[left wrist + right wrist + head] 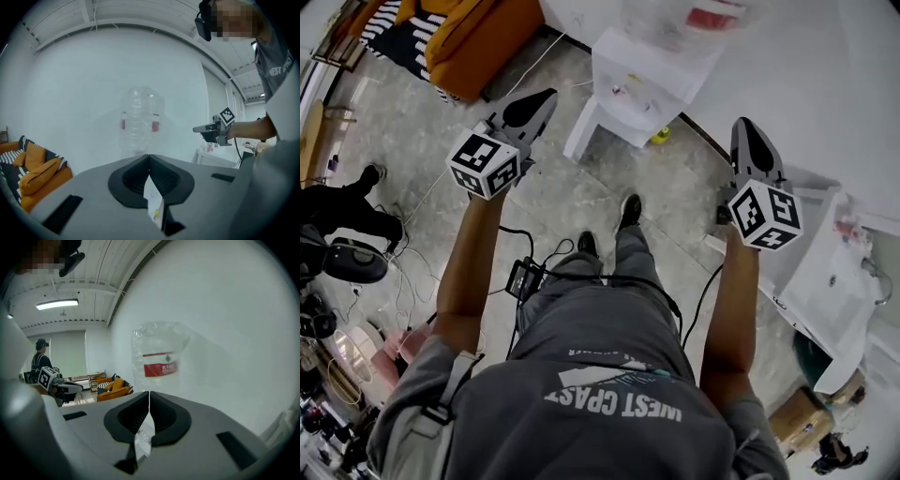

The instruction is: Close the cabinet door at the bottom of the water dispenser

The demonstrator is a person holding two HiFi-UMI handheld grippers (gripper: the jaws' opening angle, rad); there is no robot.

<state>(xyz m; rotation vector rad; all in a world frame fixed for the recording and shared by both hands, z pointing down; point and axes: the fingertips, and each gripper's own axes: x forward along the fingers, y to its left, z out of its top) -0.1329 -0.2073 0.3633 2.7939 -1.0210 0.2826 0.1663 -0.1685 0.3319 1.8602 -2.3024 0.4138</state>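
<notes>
In the head view the white water dispenser (637,70) stands against the wall ahead, with a clear bottle (680,19) on top. A white panel (581,131) juts out from its lower left towards me; it looks like the cabinet door standing open. A small yellow-green thing (661,136) lies at the base. My left gripper (541,98) is shut and empty, just left of that panel. My right gripper (748,127) is also shut and empty, off to the dispenser's right. Both gripper views look up at the bottle (140,119) (159,357) over shut jaws; the cabinet is hidden there.
An orange sofa (459,37) stands at the back left. Black cables (525,272) run over the floor by my feet. A white table (834,281) and a cardboard box (802,417) are at the right. A person in black (337,211) stands at the left.
</notes>
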